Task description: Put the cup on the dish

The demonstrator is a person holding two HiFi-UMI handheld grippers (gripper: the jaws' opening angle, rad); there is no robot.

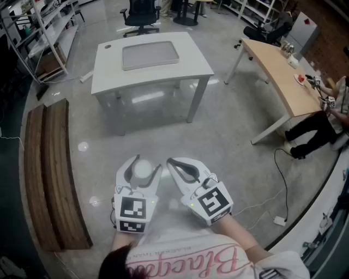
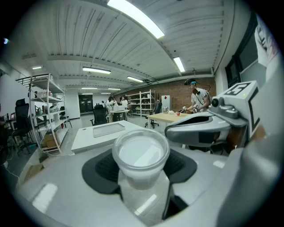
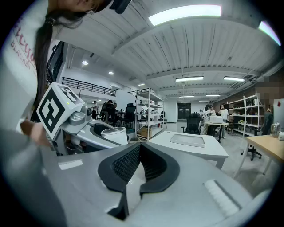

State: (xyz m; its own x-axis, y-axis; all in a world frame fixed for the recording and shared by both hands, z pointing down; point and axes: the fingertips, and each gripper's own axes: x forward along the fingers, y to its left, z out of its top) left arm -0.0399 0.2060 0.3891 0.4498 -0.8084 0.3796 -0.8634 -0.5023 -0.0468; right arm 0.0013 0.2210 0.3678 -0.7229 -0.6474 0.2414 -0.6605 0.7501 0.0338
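A translucent white cup sits upright between the jaws of my left gripper, which is shut on it; its rim and milky inside fill the left gripper view. The dish, a flat grey tray, lies on a white table well ahead across the floor; it also shows in the gripper views. My right gripper is held beside the left one, jaws shut with nothing in them, tips touching. The cup shows at that view's left.
A long wooden bench runs along the left. A wooden desk stands at the right with a seated person by it. A cable trails on the floor. Shelves and an office chair stand beyond the table.
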